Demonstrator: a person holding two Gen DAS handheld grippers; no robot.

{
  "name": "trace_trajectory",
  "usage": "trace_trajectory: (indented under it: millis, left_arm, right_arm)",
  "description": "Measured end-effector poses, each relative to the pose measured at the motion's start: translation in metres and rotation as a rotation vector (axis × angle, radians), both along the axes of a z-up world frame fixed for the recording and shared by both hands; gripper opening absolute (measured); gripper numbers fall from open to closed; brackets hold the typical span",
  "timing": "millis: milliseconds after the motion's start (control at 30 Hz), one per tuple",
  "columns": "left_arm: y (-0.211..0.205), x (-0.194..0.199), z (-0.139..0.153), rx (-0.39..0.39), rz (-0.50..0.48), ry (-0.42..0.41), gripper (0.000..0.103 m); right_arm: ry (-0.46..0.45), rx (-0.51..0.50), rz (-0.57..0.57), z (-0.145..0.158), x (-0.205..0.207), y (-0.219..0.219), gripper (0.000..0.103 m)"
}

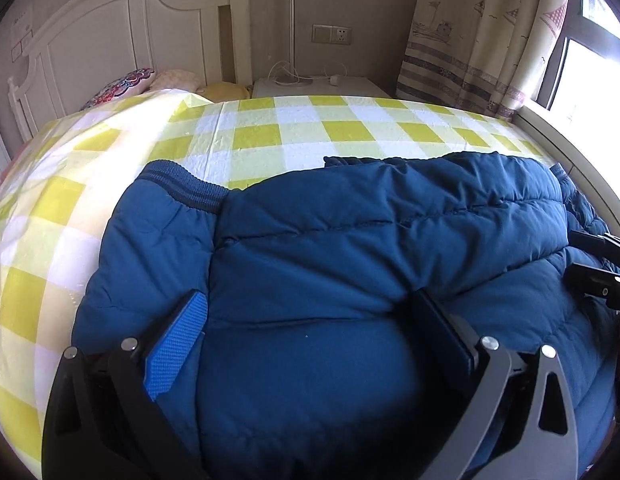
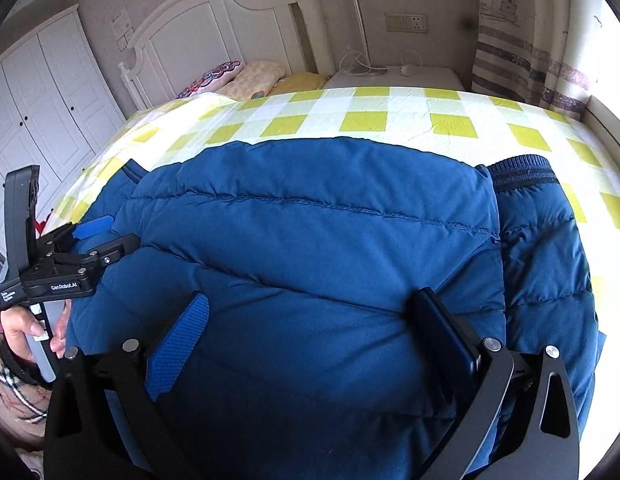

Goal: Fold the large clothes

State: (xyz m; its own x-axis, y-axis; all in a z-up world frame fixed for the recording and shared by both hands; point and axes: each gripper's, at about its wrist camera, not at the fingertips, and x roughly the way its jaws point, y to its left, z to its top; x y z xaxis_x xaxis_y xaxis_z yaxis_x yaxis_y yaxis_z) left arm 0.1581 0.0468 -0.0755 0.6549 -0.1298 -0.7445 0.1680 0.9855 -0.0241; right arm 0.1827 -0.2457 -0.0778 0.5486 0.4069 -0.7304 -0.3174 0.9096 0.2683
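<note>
A dark blue quilted puffer jacket (image 1: 350, 240) lies folded on the yellow-and-white checked bed sheet (image 1: 269, 128). It also fills the right wrist view (image 2: 330, 220). A ribbed cuff (image 1: 177, 184) shows at its left side, another cuff (image 2: 522, 172) at its right side. My left gripper (image 1: 310, 312) is open, its jaws wide apart over the jacket's near part. My right gripper (image 2: 314, 312) is open too, over the jacket's near middle. The left gripper also shows in the right wrist view (image 2: 97, 236), at the jacket's left edge.
A white headboard (image 2: 213, 28) and pillows (image 2: 237, 76) are at the far end of the bed. A white nightstand (image 1: 314, 84) with a lamp stands beyond. Curtains (image 1: 482, 32) and a bright window are at the right. White wardrobe doors (image 2: 41, 112) are at the left.
</note>
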Motion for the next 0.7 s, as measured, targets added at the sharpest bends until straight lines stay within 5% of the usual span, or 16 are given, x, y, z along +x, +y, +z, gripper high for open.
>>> trace_trajectory:
  millis: [167, 367, 500, 700]
  left_arm:
    - [0.001, 0.000, 0.003, -0.008, 0.001, 0.001, 0.101]
    - [0.001, -0.001, 0.004, -0.010, 0.001, 0.001, 0.101]
    - [0.003, -0.001, 0.004, -0.020, -0.001, -0.005, 0.101]
    - [0.000, -0.003, 0.004, -0.007, 0.003, -0.002, 0.101]
  right_arm:
    - [-0.026, -0.071, -0.062, 0.020, -0.007, 0.007, 0.098]
    - [-0.189, -0.114, 0.135, 0.058, -0.068, 0.058, 0.099]
    - [-0.130, -0.302, 0.229, 0.014, -0.074, 0.099, 0.099]
    - [-0.042, -0.301, 0.254, 0.030, -0.061, 0.094, 0.098]
